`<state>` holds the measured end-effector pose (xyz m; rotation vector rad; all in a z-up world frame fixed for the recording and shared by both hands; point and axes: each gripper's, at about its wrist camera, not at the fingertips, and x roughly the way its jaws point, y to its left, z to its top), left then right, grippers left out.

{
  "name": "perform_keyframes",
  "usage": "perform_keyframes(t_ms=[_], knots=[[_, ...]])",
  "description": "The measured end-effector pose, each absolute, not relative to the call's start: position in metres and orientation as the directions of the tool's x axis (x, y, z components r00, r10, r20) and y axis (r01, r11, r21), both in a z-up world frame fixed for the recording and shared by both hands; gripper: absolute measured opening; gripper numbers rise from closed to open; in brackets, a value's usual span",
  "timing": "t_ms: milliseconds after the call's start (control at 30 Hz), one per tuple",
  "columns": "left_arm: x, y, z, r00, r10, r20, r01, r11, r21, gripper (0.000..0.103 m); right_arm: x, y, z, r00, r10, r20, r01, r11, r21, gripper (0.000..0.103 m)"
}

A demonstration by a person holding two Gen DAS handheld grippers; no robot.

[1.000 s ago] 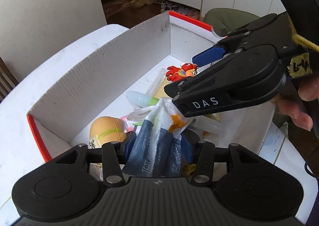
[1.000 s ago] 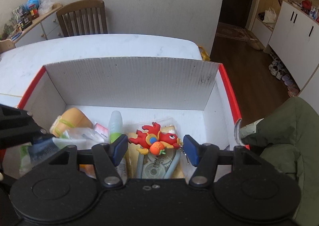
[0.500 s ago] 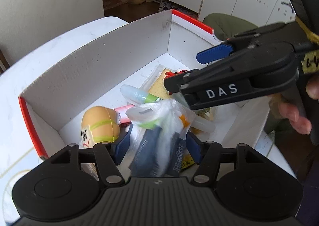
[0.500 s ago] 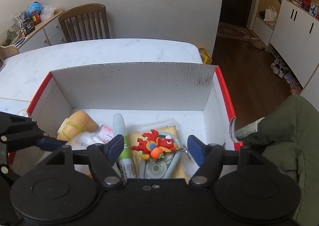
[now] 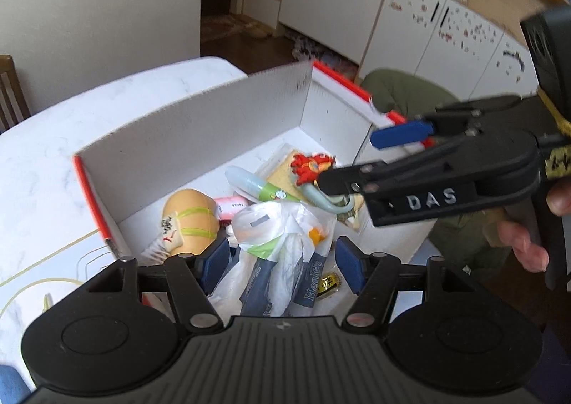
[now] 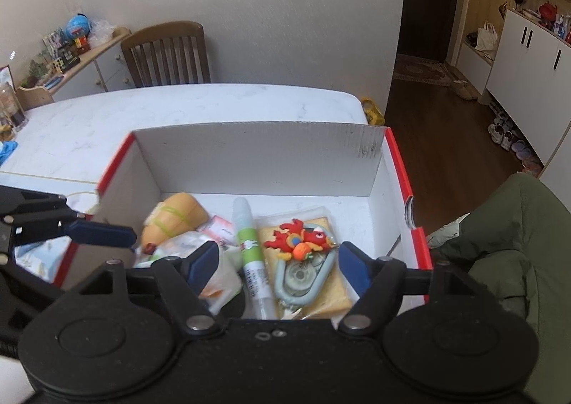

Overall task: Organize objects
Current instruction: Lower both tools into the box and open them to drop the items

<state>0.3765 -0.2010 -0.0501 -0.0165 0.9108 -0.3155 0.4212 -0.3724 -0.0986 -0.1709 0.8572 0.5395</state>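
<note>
We see an open cardboard box point(image 6: 257, 157), white inside with red outer edges, standing on the white marble desk point(image 6: 200, 107). In the box lie several small things: a tan toy with green bands point(image 5: 191, 216), a white and green tube point(image 6: 249, 247), a red figure on a grey clip point(image 6: 301, 238) which rests on a flat yellow packet point(image 6: 332, 293), and a clear plastic bag point(image 5: 282, 243) holding dark blue printed packs.

The left gripper point(image 5: 278, 261) hangs over this bag; its jaws are opening, the bag is between them, and the blue pads do not press on it. The right gripper point(image 6: 273, 263) is above the tube and the clip, its jaws opening wide and holding nothing. A hand point(image 5: 524, 236) holds its handle.
</note>
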Motion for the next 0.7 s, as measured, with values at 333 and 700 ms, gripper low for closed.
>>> perform_keyframes(t_ms=[333,700], knots=[[0.337,-0.174,-0.026,0.651,-0.258,-0.714,0.211,0.965,-0.156,0.065,0.373,-0.376,-0.074,0.583,0.439,-0.684,-0.537,0.84,0.08,0.08],[0.302,-0.162,-0.005,0.699,-0.248,-0.67,0.223,0.967,-0.125,0.08,0.323,-0.378,-0.055,0.667,0.464,-0.584,-0.514,0.853,0.091,0.092]])
